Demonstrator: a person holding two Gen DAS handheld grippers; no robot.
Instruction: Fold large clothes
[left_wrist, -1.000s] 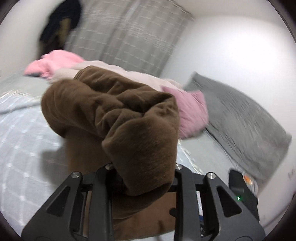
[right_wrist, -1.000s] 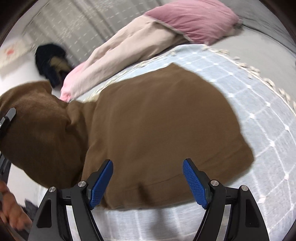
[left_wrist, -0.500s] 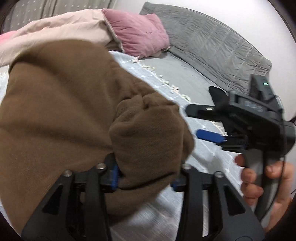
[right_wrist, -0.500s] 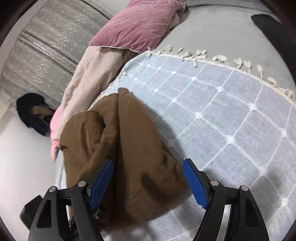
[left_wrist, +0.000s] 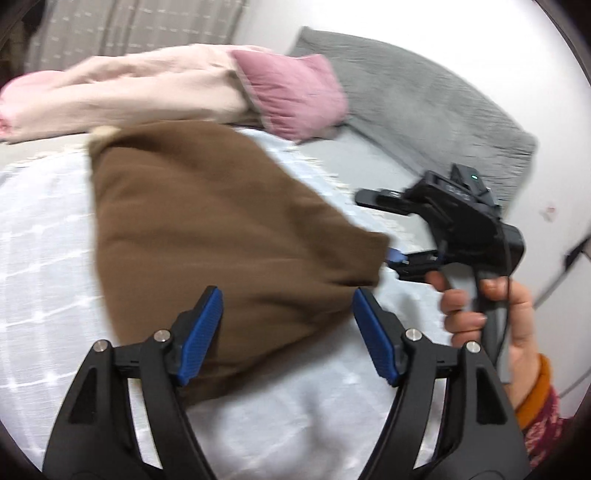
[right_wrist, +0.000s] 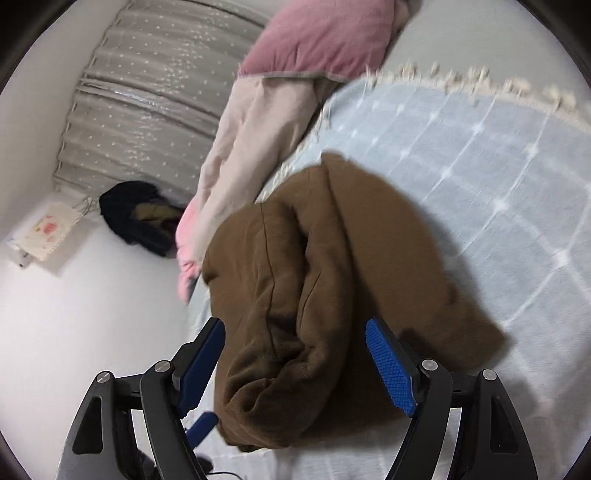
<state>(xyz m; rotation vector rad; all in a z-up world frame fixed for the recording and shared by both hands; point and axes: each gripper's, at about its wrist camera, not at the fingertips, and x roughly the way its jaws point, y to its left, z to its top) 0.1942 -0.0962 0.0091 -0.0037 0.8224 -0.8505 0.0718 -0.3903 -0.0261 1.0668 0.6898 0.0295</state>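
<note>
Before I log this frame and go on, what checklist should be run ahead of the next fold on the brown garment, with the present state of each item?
1. Left gripper released: ok. Its jaws have just been opening; the pads stand clear of the brown garment.
2. Right gripper free: ok. Jaws wide, garment lies between them ungripped.
3. Garment resting on the blue checked blanket: ok.
4. Fold tidy: not ok. In the right wrist view the near edge is bunched into thick rolls.
5. Garment apart from the pink pillow: ok.
6. Layers aligned underneath: cannot tell, hidden.
</note>
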